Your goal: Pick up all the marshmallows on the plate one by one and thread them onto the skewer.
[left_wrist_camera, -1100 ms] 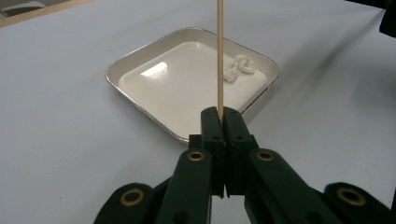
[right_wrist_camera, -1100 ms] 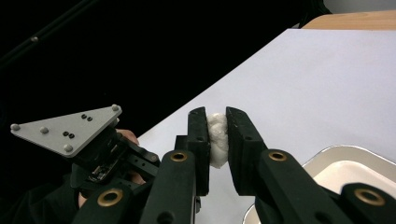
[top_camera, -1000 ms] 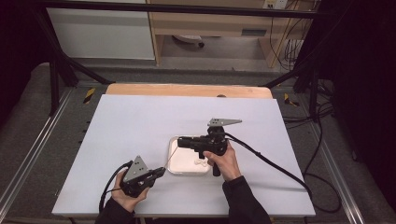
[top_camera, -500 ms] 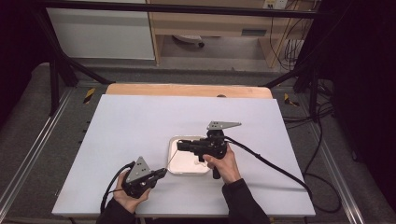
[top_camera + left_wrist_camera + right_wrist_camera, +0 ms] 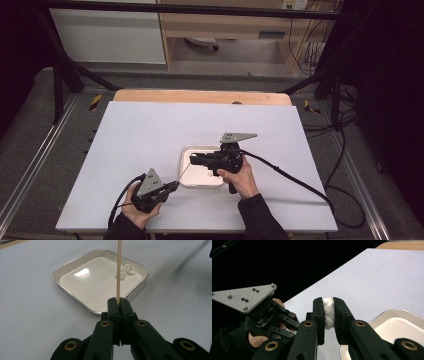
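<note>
A shallow white tray (image 5: 186, 182) with a metal rim sits on the table. My left gripper (image 5: 171, 186) is below and left of it, shut on a thin wooden skewer (image 5: 183, 174) that slants up over the tray's near corner. In the left gripper view the jaws (image 5: 117, 302) pinch the skewer (image 5: 119, 270), which points at small white curled pieces (image 5: 127, 270) in the tray (image 5: 55, 280). My right gripper (image 5: 193, 159) hangs over the tray, pointing left. Its jaws (image 5: 328, 301) are shut on a soft white lump (image 5: 328, 313).
The white tabletop (image 5: 150, 130) has a wooden strip (image 5: 200, 96) along its far edge. A black cable (image 5: 290, 177) trails right from the right gripper. Dark frame posts and floor surround the table. The left gripper's grey plate (image 5: 244, 297) shows beyond the lump.
</note>
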`<state>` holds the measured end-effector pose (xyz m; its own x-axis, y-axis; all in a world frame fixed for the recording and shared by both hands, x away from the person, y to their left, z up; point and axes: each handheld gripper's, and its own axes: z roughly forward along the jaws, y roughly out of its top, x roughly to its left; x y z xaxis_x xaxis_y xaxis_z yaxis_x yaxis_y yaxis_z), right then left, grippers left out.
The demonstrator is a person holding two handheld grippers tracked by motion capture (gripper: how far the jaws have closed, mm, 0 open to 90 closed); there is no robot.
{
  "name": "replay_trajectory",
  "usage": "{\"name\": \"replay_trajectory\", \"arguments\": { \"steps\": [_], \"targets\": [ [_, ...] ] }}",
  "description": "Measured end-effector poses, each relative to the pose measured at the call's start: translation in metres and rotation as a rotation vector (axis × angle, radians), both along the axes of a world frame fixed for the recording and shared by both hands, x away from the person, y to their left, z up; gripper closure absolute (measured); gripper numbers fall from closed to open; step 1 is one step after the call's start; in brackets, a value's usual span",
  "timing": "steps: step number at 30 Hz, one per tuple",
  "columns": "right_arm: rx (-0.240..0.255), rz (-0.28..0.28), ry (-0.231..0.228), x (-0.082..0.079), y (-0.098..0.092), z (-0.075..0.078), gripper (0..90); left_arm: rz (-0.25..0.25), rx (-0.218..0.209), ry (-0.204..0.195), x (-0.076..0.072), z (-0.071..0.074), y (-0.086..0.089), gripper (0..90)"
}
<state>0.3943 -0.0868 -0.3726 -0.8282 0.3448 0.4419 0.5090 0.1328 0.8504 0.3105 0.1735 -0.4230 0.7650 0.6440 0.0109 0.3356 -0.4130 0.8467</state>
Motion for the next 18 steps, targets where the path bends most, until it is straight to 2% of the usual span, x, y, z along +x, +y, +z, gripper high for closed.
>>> {"name": "replay_trajectory", "arguments": {
  "steps": [5,18],
  "targets": [
    [0.010,0.006,0.006,-0.0011,0.0013,-0.0016,81.3,0.002,0.004,-0.006,-0.0006,0.0008,0.0004,89.4],
    [0.015,-0.001,0.016,-0.0023,0.0041,-0.0065,81.2,0.000,-0.004,0.013,0.0015,0.0003,-0.0007,89.4]
  ]
}}
